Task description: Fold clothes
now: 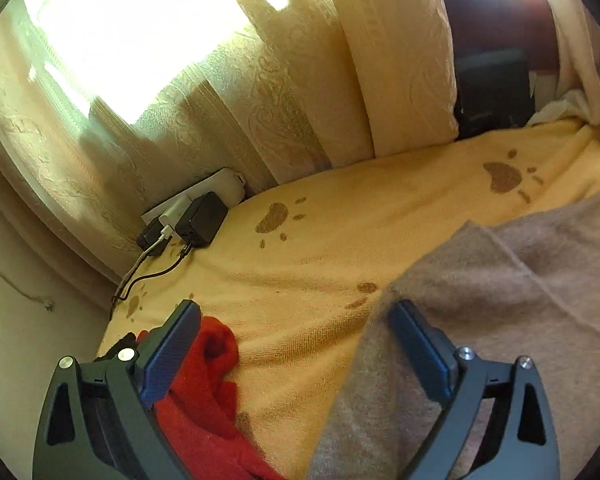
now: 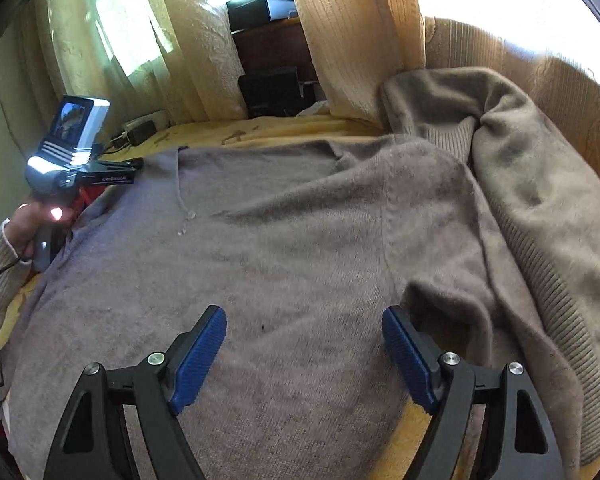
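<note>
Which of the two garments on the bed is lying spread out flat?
The grey-brown sweater, spread wide across the yellow blanket under the right tongs. The red garment is bunched in a heap beside the left tongs.

Right claw [image 2: 304, 354] spread wide, above grey sweater [image 2: 260, 240], on yellow blanket [image 2: 292, 126]

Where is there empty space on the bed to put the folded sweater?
The roomiest bare patch is the yellow blanket between the black chargers by the curtain, the red garment and the grey sweater edge. The sweater covers most of the rest, its sleeve bunched against the right side. Both the left gripper and the right gripper are open and empty.
</note>
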Demonstrator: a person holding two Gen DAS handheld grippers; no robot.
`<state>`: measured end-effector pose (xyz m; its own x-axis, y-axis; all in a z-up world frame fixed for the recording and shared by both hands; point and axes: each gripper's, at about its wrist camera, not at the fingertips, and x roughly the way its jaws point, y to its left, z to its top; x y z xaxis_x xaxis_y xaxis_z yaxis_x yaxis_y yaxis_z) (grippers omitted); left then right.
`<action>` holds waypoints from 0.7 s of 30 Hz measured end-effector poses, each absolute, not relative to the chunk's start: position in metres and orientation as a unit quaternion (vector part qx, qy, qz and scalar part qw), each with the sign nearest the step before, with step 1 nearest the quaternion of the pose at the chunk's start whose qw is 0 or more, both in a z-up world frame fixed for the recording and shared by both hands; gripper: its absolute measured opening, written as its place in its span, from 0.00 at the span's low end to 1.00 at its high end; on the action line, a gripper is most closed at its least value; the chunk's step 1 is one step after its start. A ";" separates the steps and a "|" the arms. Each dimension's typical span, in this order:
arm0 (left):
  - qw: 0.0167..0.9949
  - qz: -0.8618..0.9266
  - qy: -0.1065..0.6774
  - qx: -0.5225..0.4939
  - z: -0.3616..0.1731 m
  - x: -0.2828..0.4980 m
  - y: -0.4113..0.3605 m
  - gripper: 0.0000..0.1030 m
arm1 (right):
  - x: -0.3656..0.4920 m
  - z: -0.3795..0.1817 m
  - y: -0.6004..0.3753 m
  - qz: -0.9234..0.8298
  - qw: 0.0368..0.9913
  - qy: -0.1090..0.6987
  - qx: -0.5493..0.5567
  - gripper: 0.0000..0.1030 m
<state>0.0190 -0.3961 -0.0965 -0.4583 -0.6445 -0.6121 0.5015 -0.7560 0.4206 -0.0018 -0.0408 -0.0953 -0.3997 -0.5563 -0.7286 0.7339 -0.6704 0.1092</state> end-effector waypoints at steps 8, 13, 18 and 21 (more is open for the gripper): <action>0.345 -0.843 -0.112 0.397 -0.091 -0.009 -0.383 0.95 | -0.084 -0.057 -0.100 -0.854 0.337 0.159 0.364 0.80; 0.361 -0.824 -0.132 0.416 -0.115 -0.028 -0.387 0.95 | -0.126 -0.089 -0.143 -0.839 0.294 0.233 0.394 0.80; 0.376 -0.811 -0.148 0.423 -0.132 -0.042 -0.396 0.95 | -0.151 -0.107 -0.162 -0.845 0.238 0.284 0.385 0.80; 0.382 -0.807 -0.148 0.425 -0.135 -0.051 -0.401 0.95 | -0.172 -0.102 -0.161 -0.872 0.183 0.281 0.356 0.80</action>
